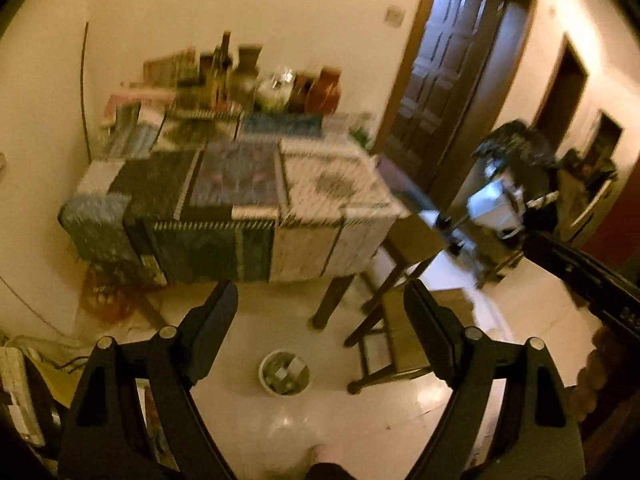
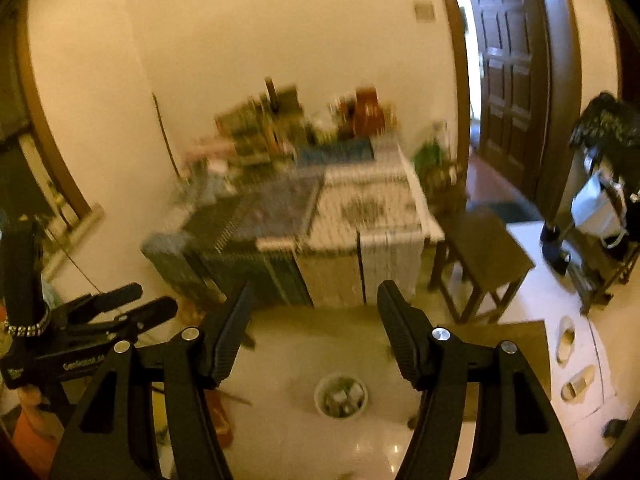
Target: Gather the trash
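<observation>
The room is dim and yellow-lit, and the largest thing in it is the bench against the far wall, draped in a patchwork cloth with bottles and jars crowded along its back edge, all too blurred to name one by one. Beside it stands a dark wooden stool, and beyond that a rack carrying a black bag (possibly a rubbish sack, though I cannot be sure). On the pale tiled floor, in front of the bench and well apart from its legs, sits a small round wastebasket, pale-walled and filled near the rim with what looks like crumpled paper and wrappers. That is where the trash lies. I judge the basket light and fairly stiff, probably thin plastic, and the contents loose, soft and easily spilled if it tips. The sound hold would be on the rim, one finger inside and one outside the wall, lifting straight up and keeping it level; a squeeze across the whole mouth looks too wide for one pair. The left tongs hang above the basket with their jaws spread wide and nothing between them. The right tongs are likewise released and empty, held high over the floor with the basket below them.
</observation>
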A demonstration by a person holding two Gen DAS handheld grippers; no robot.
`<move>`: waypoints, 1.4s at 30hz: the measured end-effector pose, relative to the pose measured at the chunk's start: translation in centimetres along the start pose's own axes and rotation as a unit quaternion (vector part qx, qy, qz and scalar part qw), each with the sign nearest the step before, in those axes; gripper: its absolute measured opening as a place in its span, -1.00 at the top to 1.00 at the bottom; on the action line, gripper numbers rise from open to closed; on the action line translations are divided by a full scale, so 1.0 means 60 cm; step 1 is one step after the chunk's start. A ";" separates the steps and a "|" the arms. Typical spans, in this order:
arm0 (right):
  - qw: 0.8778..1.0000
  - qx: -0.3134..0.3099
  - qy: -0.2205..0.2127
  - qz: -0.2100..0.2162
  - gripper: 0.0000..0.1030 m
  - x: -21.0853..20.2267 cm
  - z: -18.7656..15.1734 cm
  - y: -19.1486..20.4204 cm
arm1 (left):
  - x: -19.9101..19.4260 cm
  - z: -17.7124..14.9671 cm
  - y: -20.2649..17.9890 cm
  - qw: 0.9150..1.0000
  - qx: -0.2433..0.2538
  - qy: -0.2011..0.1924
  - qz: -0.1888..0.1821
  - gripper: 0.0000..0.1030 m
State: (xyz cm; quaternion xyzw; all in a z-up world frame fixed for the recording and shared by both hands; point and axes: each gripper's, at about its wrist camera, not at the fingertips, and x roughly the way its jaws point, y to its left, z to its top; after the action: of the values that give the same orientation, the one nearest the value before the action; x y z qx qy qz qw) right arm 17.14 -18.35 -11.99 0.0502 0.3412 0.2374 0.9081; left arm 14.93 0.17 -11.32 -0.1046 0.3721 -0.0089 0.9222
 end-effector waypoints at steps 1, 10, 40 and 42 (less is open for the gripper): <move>1.000 -0.002 -0.013 -0.001 -0.18 -0.020 0.004 0.013 | -0.027 0.002 -0.005 1.000 0.001 -0.011 -0.005 -0.64; 0.995 -0.029 -0.093 -0.002 -0.18 -0.190 -0.016 0.119 | -0.293 -0.033 -0.026 0.993 0.024 -0.115 -0.006 -0.65; 0.992 -0.062 -0.106 -0.018 -0.79 -0.299 -0.091 0.186 | -0.448 -0.123 -0.046 0.985 0.059 -0.160 0.010 -0.84; 0.992 -0.062 -0.105 -0.017 -0.79 -0.301 -0.091 0.186 | -0.447 -0.123 -0.047 0.985 0.059 -0.159 0.010 -0.84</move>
State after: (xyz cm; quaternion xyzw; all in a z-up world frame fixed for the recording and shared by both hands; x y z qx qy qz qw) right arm -2.64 -17.29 -2.59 0.0127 0.2293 0.2364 0.9441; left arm -9.33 -1.46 2.43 -0.0459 0.2205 -0.0049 0.9743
